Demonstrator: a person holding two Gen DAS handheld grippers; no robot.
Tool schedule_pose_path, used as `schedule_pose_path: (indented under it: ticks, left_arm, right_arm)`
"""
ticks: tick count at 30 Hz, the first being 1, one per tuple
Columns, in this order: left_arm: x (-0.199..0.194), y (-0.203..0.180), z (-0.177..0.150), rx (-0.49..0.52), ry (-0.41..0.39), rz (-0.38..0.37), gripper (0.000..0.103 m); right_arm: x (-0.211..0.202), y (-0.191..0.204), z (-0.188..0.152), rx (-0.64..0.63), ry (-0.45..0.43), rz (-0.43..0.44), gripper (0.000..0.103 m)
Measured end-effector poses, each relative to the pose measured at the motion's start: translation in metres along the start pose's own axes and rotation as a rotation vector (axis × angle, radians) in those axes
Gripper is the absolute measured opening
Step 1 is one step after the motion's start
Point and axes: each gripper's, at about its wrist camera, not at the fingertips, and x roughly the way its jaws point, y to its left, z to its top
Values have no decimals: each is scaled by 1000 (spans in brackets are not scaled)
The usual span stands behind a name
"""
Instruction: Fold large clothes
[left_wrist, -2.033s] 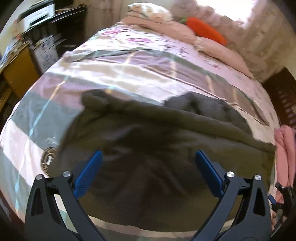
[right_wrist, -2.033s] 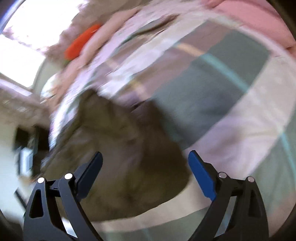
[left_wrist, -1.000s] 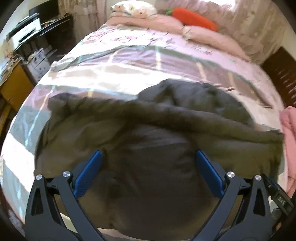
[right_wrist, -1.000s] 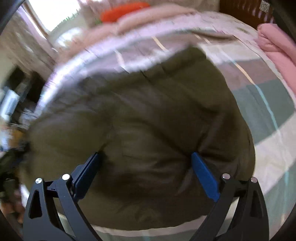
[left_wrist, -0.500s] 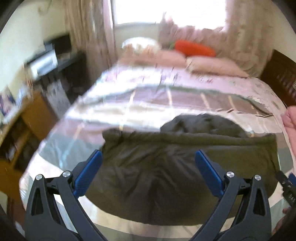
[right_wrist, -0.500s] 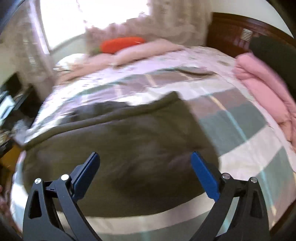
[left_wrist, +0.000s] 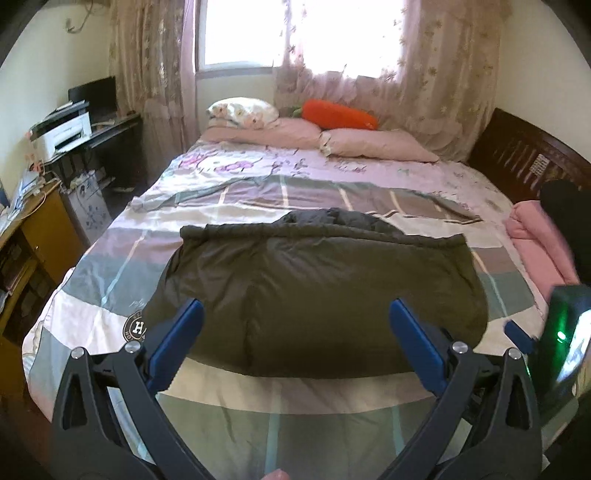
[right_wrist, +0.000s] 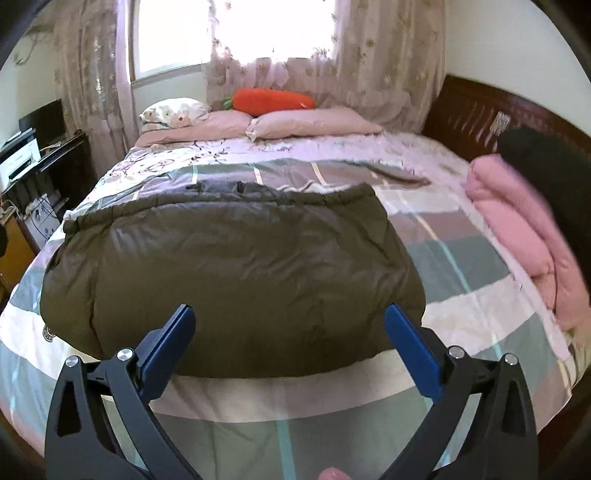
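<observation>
olive puffer jacket (left_wrist: 317, 291) lying folded on the plaid bedspread (left_wrist: 110, 266), near the foot of the bed. over the preceding two seconds both cameras have pulled back from a close view filled with the fabric to a wide view of the whole bed; the jacket, earlier rumpled, now forms one compact, rounded block. judged from this, a fold has just been completed and released. left gripper (left_wrist: 293, 332) and right gripper (right_wrist: 290, 332): blue pads spread wide, nothing between them, both held clear of the jacket and above the bed's near edge. the shell is smooth, faintly glossy, padded and softly creased; a gathered drawstring hem (right_wrist: 221, 203) runs along the far edge, with a darker lining (left_wrist: 332, 218) showing just beyond it. a folded pink garment (right_wrist: 517, 229) lies at the right edge of the bed, well apart, with a black item (right_wrist: 546, 166) on it. carrot-shaped plush (left_wrist: 340, 114) rests on the pillows.
</observation>
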Motion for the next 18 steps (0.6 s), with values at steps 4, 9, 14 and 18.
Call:
schedule_pose_path:
  ticks: [4, 9, 14, 18]
  left_arm:
    - [-18, -1, -7, 2, -44, -7, 101]
    - [-19, 2, -16, -11, -45, -9, 101]
    - [-13, 4, -17, -13, -25, 28, 101]
    - [-15, 2, -16, -5, -34, 39, 101]
  right_arm:
    - [-7, 1, 4, 6, -16, 14, 102]
    - [-15, 8, 6, -21, -35, 17, 102]
    - [-21, 16, 6, -54, -45, 23, 102]
    - [-23, 17, 6, -63, -45, 13, 102]
